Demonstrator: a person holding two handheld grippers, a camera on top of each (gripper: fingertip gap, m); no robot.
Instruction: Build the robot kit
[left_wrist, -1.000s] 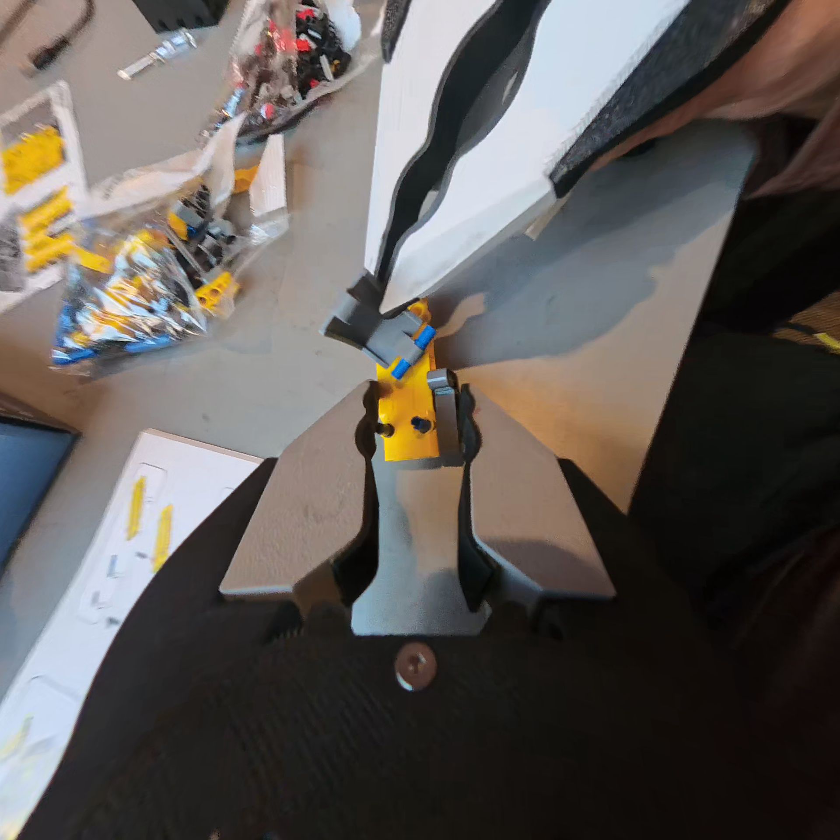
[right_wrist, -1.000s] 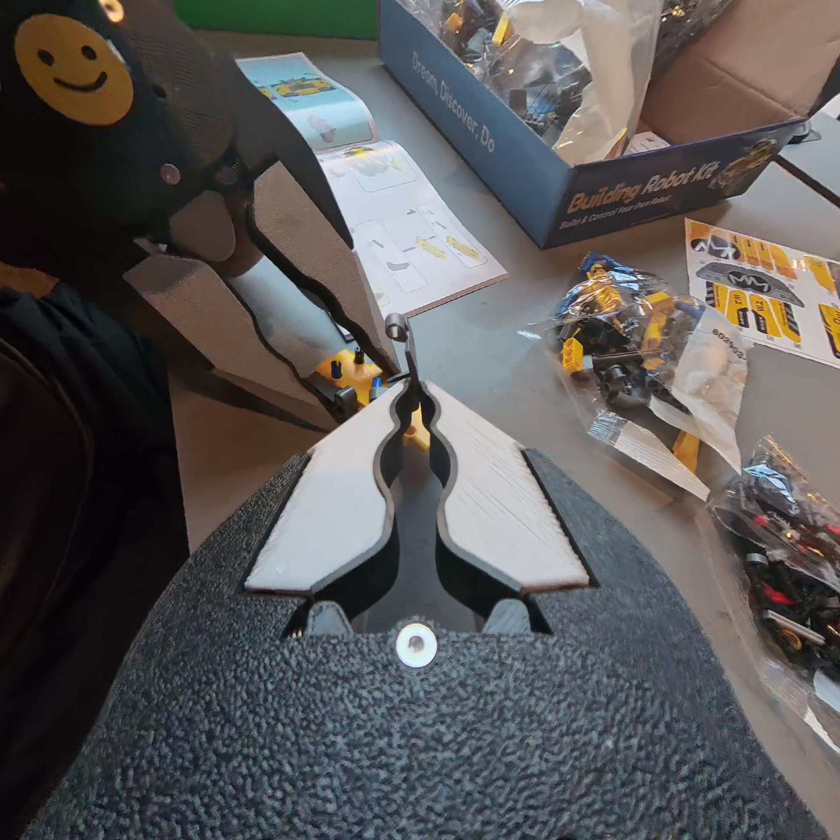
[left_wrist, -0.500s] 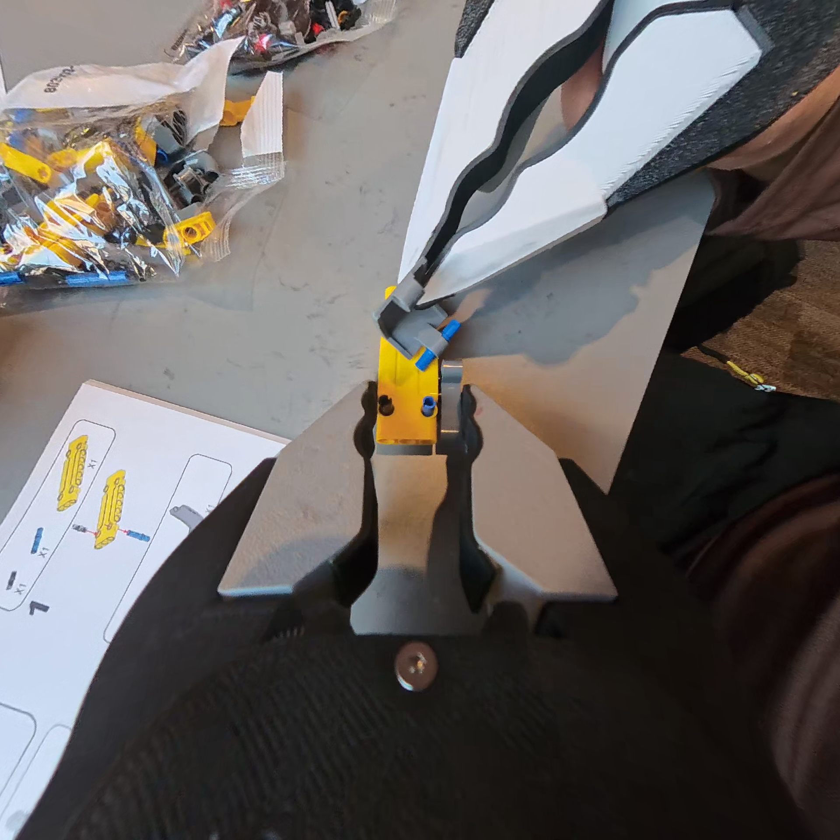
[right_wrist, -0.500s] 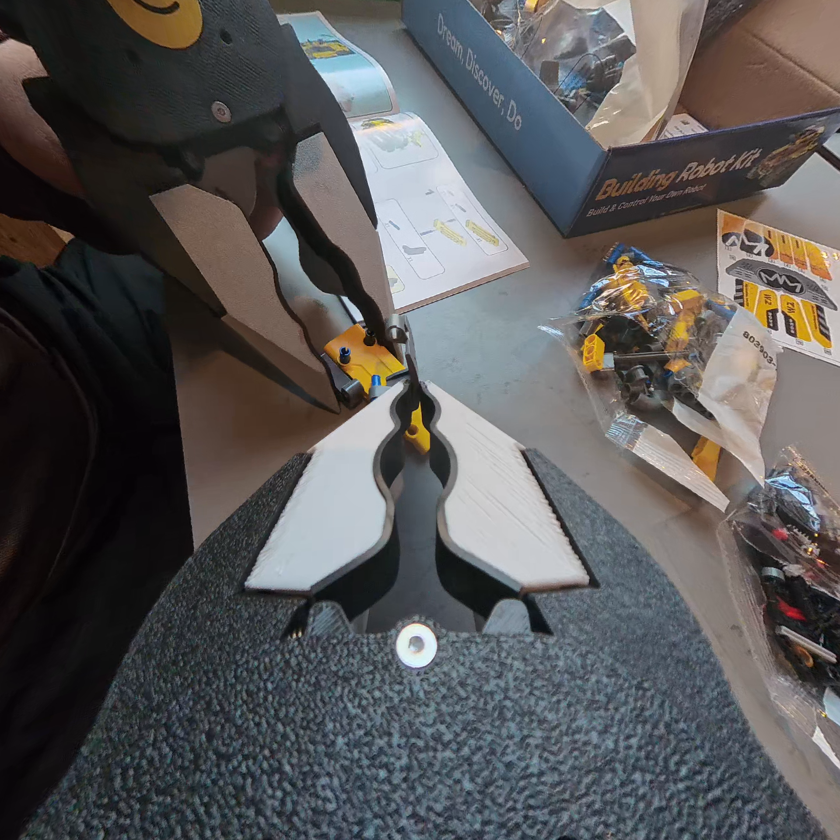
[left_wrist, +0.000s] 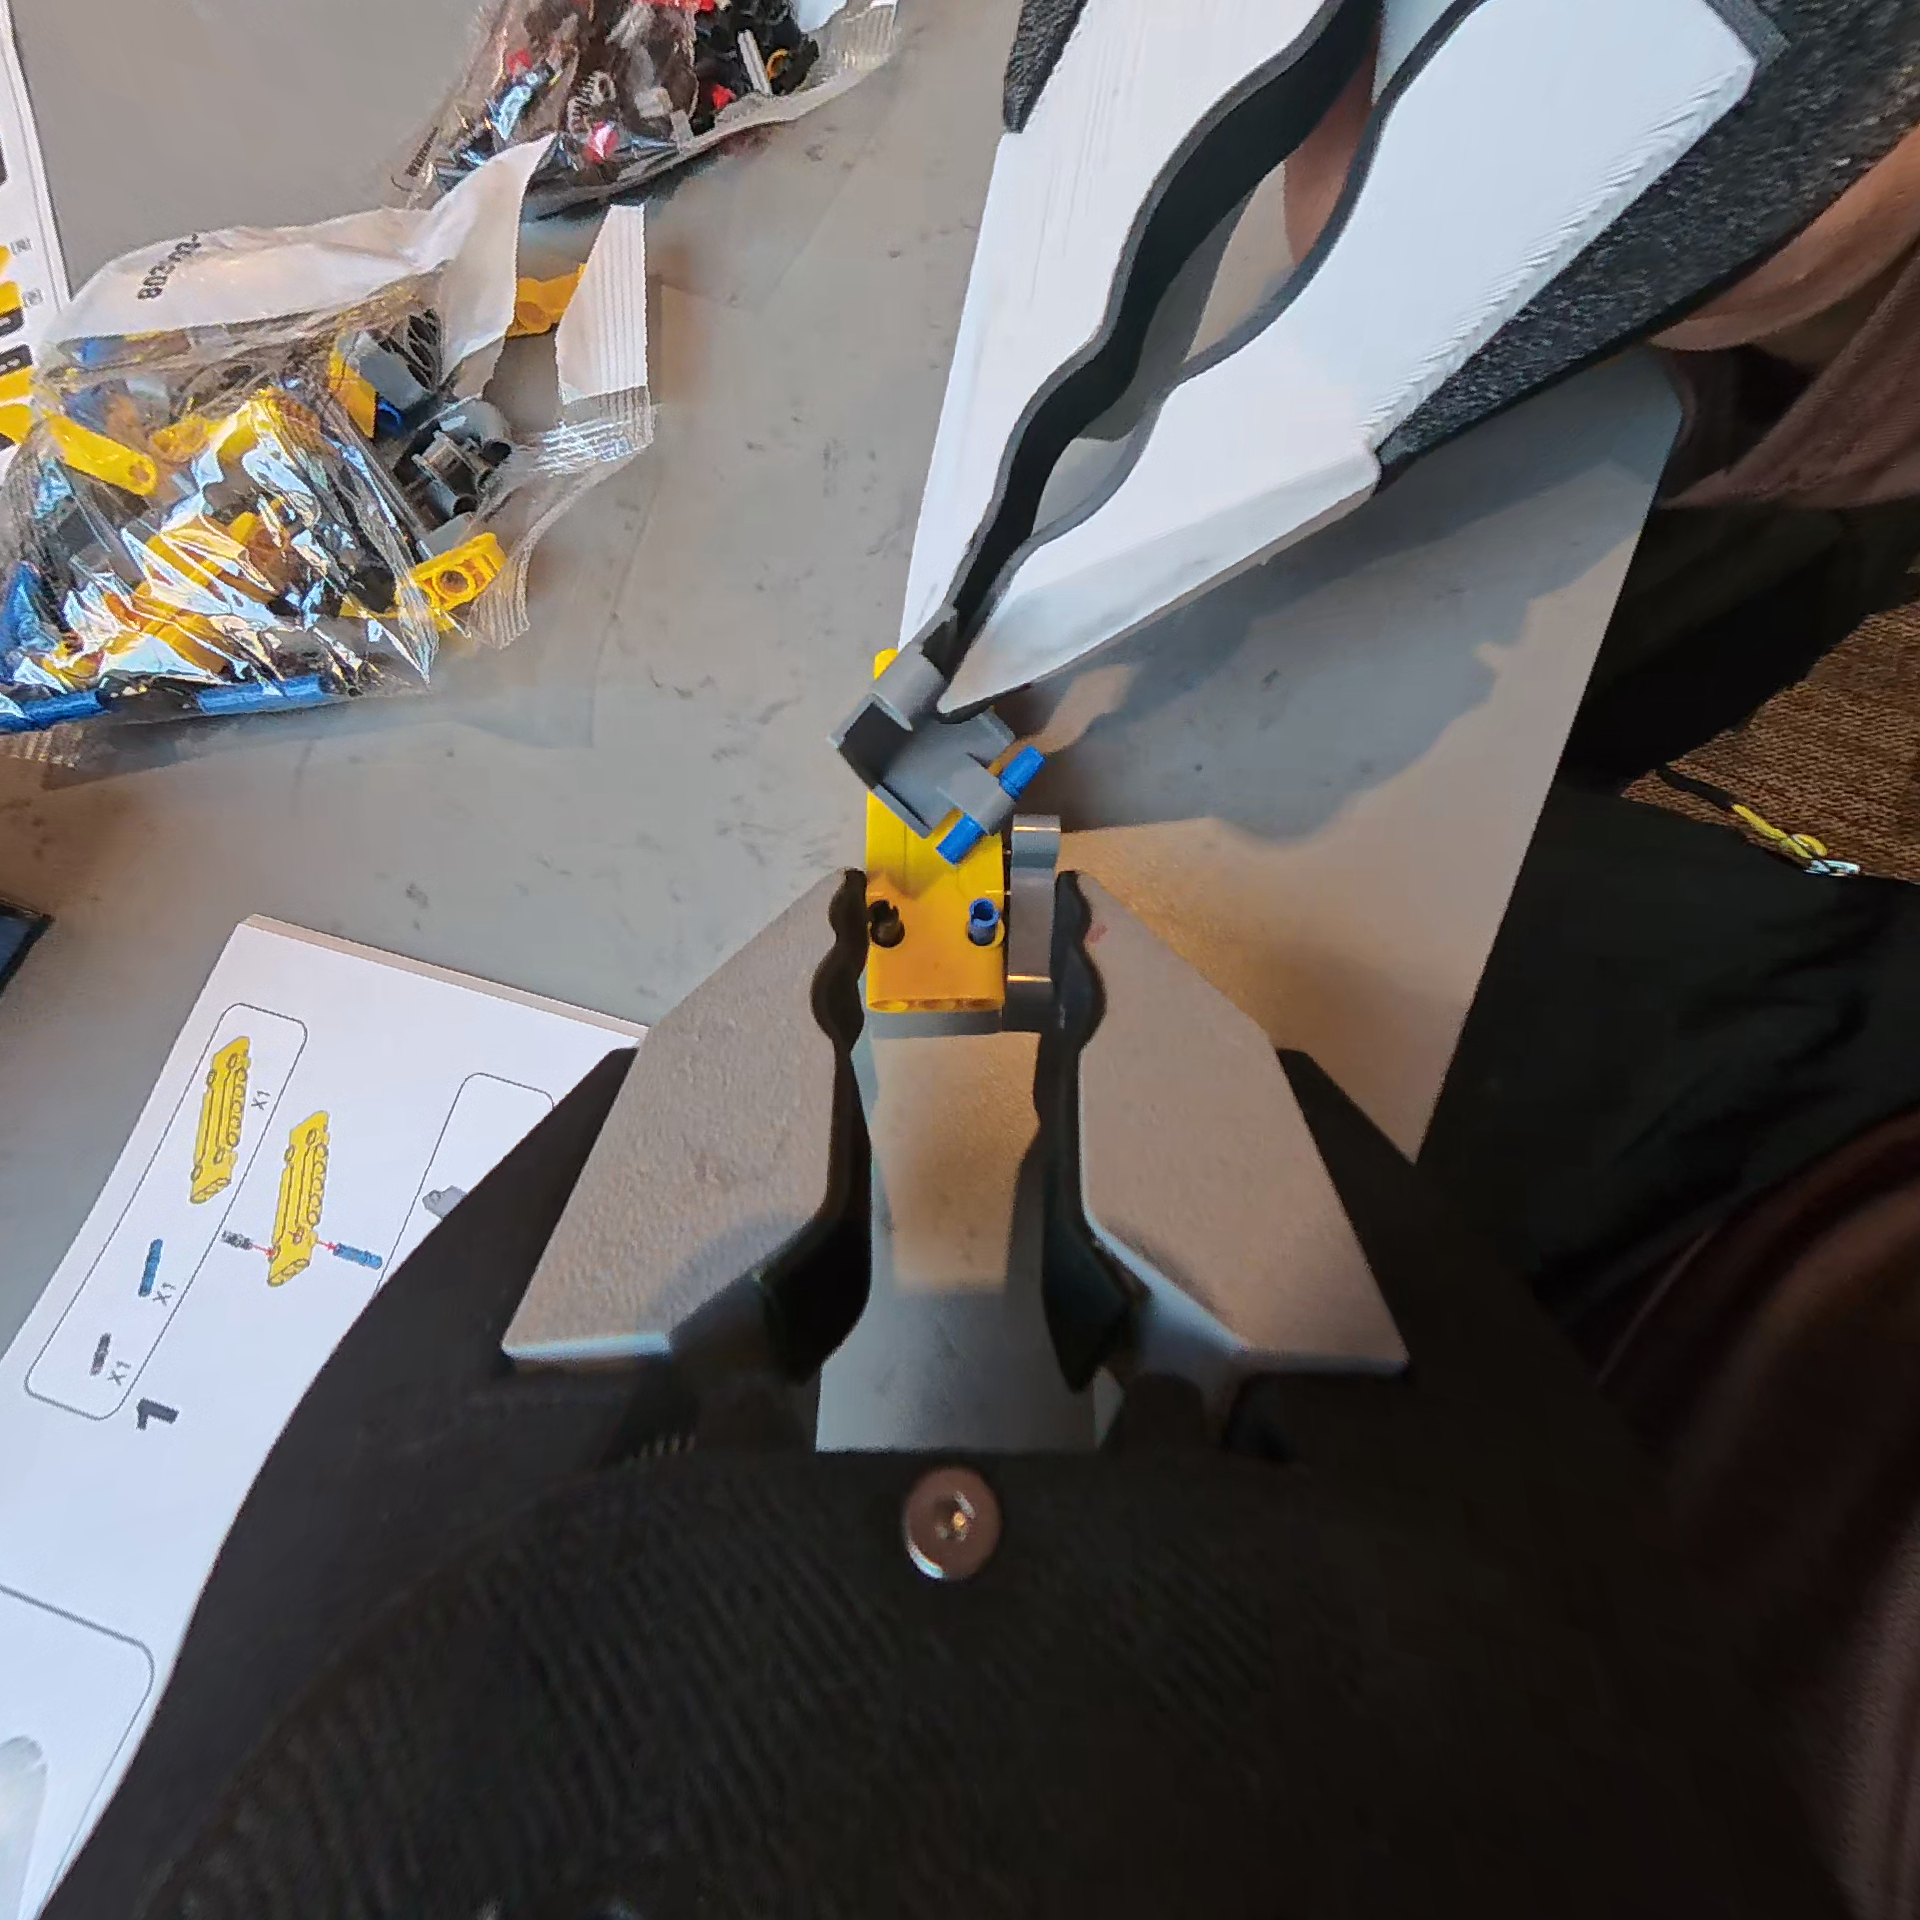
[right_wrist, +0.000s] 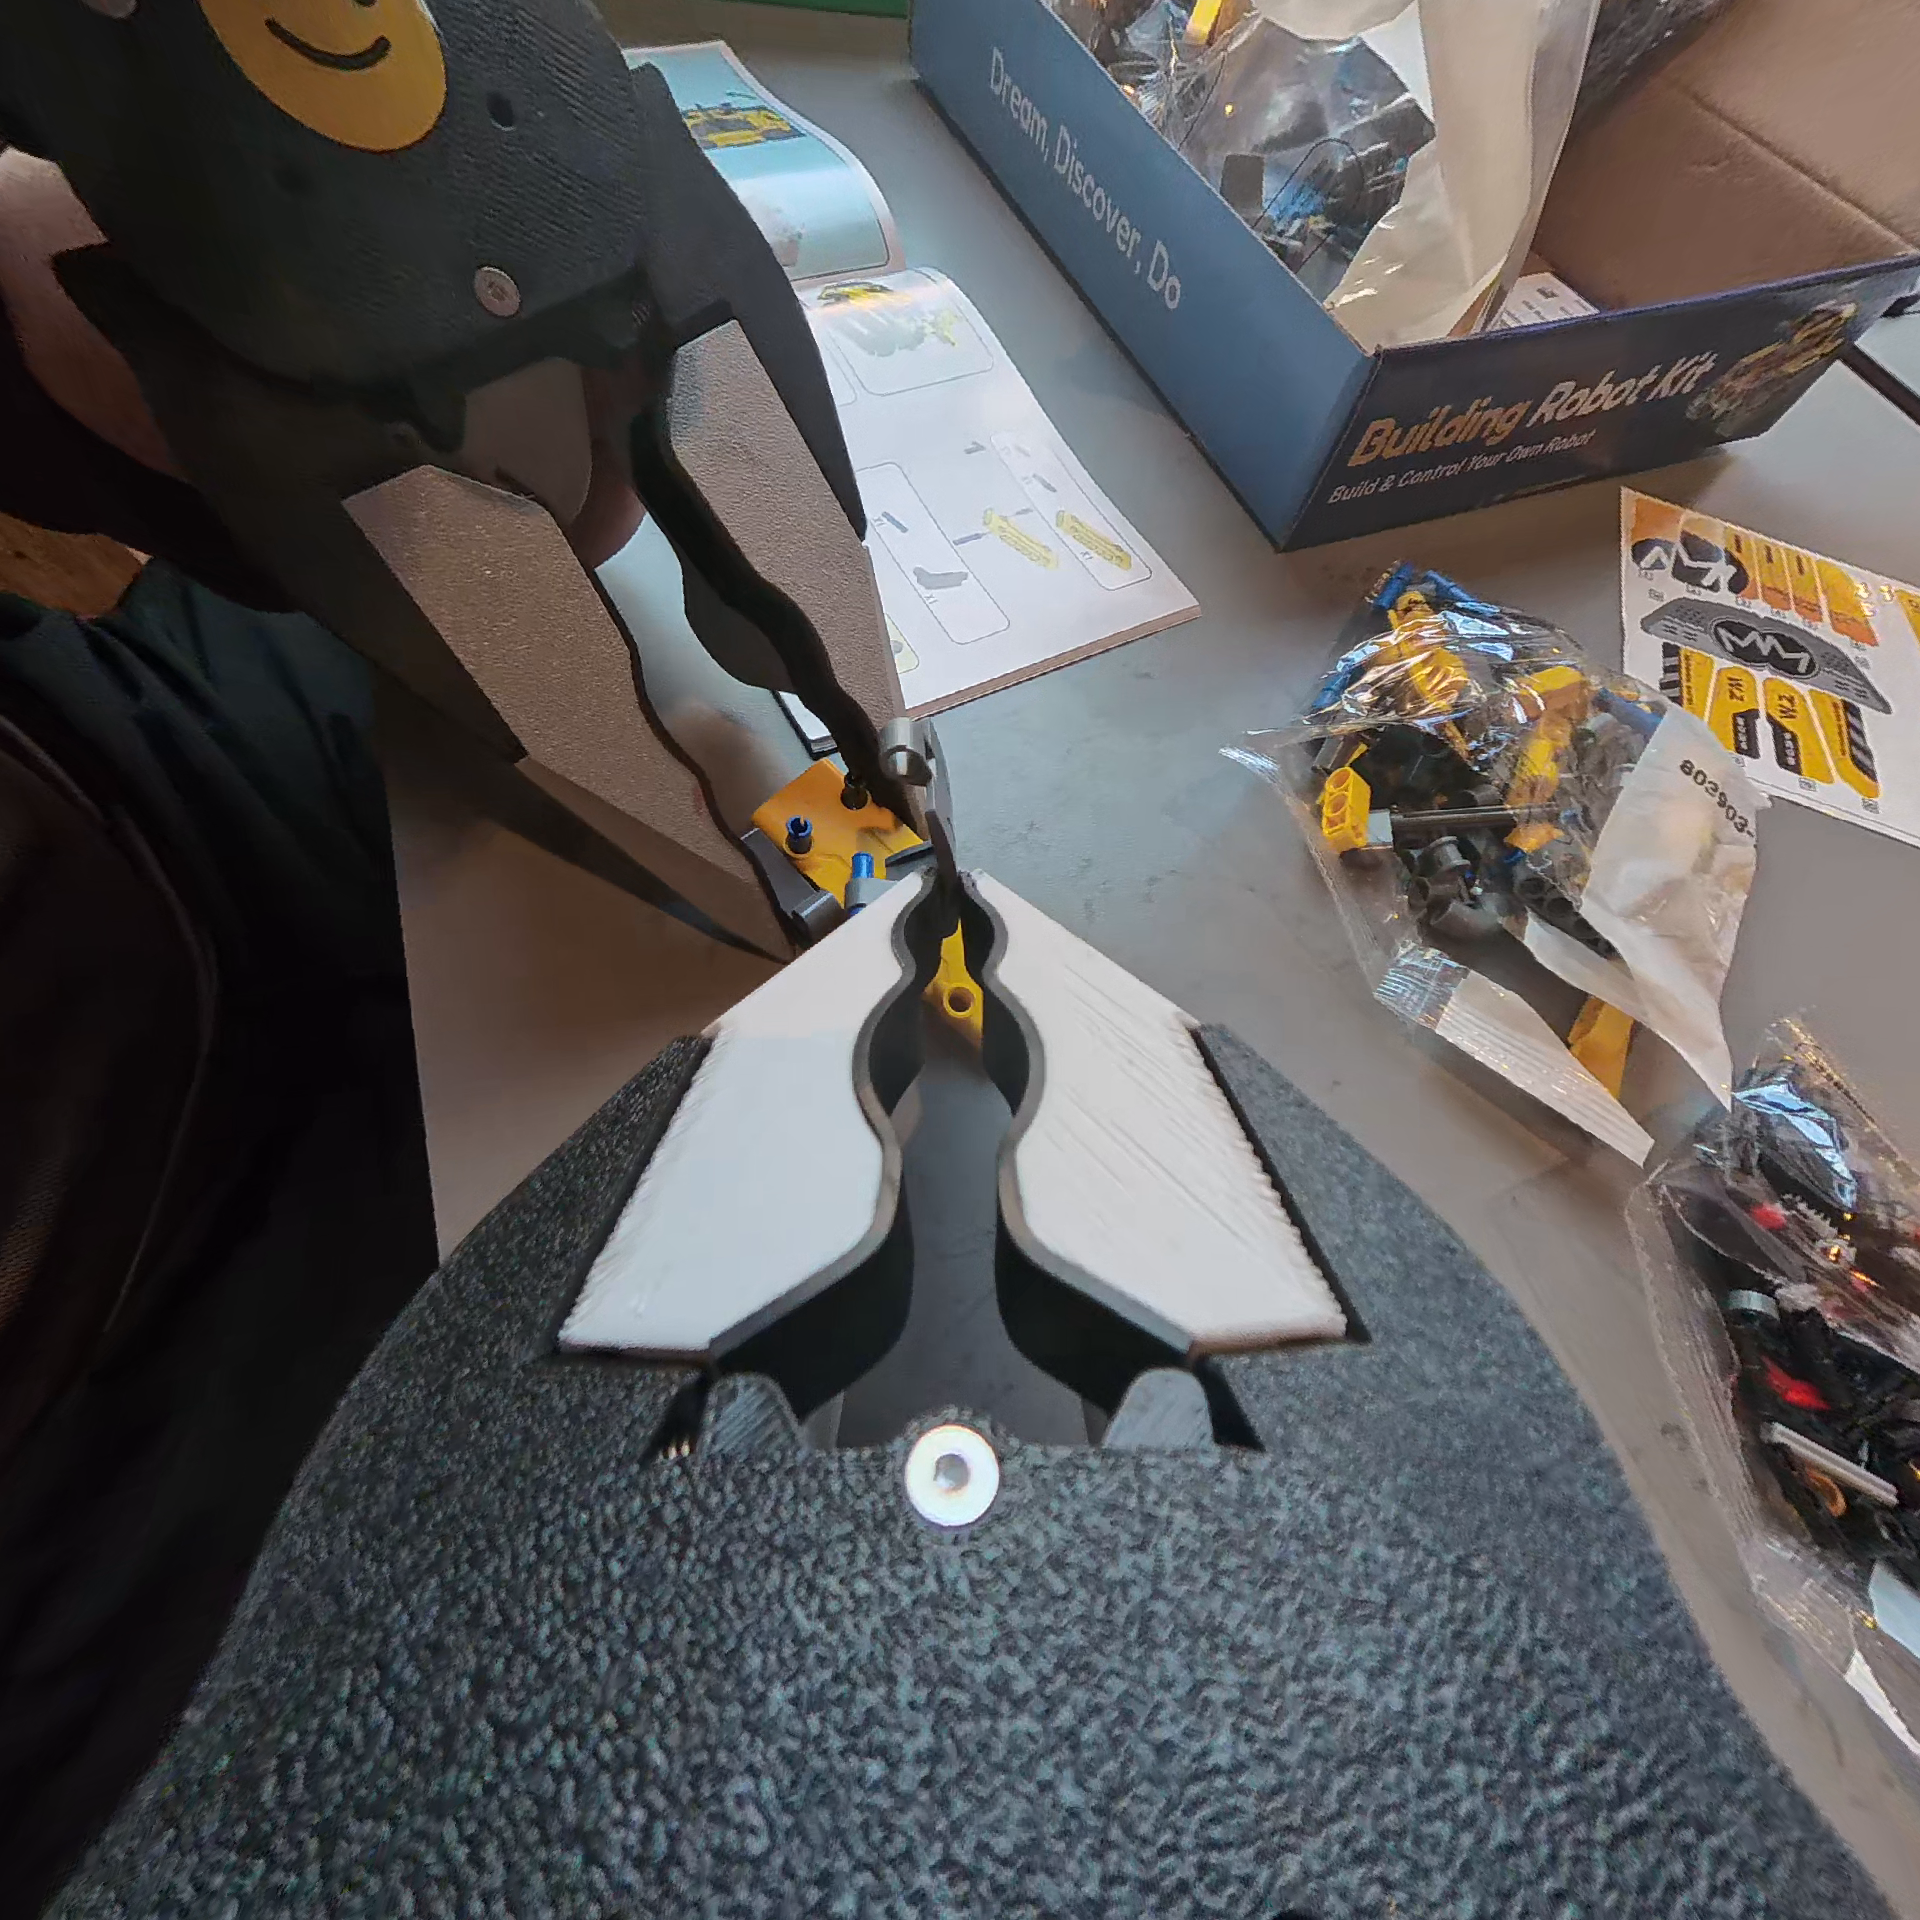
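**Two held pieces meeting over the desk**

Left wrist view: the left hand-held gripper (left_wrist: 951, 961) is closed on a yellow beam (left_wrist: 935, 935) with a grey strip (left_wrist: 1031, 914) pressed along its right side; both are pinched between the fingers, above the grey desk (left_wrist: 665, 727). A short blue pin (left_wrist: 982, 916) stands in one of the beam's holes, and the hole beside it looks dark. The right hand-held gripper (left_wrist: 940, 665), white-fingered, comes in from above, clamped on a grey connector (left_wrist: 920, 753) carrying blue pegs (left_wrist: 987, 800). The connector touches the beam's far end, tilted to it. To seat it well, I judge the tilt must be squared first, the pegs lined with the holes, then pushed straight while the left grip stays firm. An instruction sheet (left_wrist: 208, 1195) lies lower left, and a bag of parts (left_wrist: 239, 540) upper left.

Right wrist view: the right hand-held gripper (right_wrist: 945, 894) is nearly shut on a thin grey part, largely hidden by its own tips. The yellow beam (right_wrist: 821, 816) sits just beyond. A blue box (right_wrist: 1299, 343) and a sticker sheet (right_wrist: 1787, 665) lie farther off.
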